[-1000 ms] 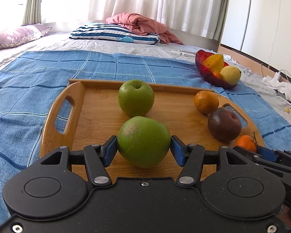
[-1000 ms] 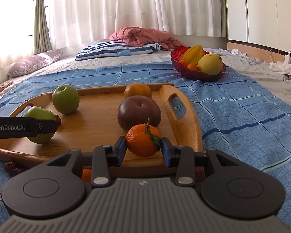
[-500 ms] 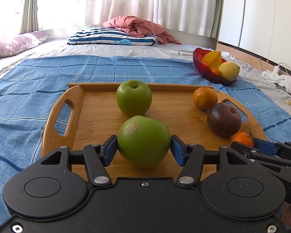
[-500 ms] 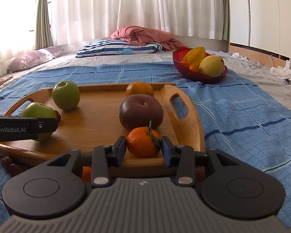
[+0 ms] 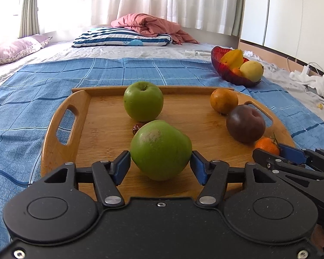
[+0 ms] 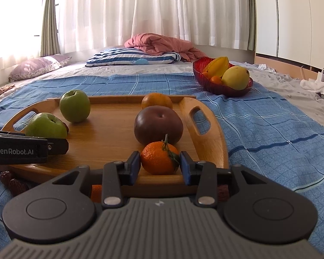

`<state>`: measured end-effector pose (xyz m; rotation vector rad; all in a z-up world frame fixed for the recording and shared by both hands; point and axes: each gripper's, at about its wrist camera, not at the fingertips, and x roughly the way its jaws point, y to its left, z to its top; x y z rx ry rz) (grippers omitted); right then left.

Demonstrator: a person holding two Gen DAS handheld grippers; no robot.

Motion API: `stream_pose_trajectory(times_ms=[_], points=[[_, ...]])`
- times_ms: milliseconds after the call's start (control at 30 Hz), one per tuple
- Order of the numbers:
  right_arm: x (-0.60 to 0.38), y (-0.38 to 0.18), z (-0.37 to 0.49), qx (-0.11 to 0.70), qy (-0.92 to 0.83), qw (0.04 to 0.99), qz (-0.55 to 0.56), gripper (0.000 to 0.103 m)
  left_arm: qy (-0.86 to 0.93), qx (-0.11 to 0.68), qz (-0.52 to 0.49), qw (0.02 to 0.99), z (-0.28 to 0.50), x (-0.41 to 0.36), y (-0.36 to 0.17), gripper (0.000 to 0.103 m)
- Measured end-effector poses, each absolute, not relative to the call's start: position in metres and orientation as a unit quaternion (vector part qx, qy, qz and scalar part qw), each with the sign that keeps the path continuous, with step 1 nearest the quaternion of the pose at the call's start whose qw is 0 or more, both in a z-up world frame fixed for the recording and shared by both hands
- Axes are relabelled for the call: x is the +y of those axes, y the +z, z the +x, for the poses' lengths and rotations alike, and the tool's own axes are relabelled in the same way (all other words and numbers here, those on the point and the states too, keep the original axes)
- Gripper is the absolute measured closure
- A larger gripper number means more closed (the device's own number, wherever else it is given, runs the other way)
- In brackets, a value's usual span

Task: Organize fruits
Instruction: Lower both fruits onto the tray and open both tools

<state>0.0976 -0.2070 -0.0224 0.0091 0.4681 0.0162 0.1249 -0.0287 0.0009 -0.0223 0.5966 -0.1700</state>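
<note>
My left gripper (image 5: 161, 164) has just eased open around the green apple (image 5: 161, 150) on the wooden tray (image 5: 60, 129), pads barely clear. My right gripper (image 6: 159, 165) has just loosened too, its pads flanking the mandarin (image 6: 158, 160).

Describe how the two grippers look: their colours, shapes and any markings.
The left gripper has a black speckled body with two round discs, silver screws and blue fingers. Its side carries white lettering, "GenRobot.AI". The right gripper has black discs around a grey ribbed centre, with blue fingers too.
</note>
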Motion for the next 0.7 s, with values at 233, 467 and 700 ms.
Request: stream_pose_trajectory(times_ms=[233, 467, 700], points=[[-0.2066, -0.0241, 0.094, 0.222, 0.014, 0.975, 0.004, 0.043, -0.079, 0.295, -0.007, 0.952, 0.1226, -0.0282, 0.0003, 0.037], [-0.2067, -0.025, 0.092, 0.216, 0.018, 0.976, 0.004, 0.041, -0.077, 0.293, -0.003, 0.953, 0.1203, -0.0281, 0.0005, 0.027], [-0.2066, -0.026, 0.0912, 0.213, 0.02, 0.977, 0.004, 0.034, -0.075, 0.291, 0.001, 0.954, 0.1169, -0.0294, 0.0014, 0.021]])
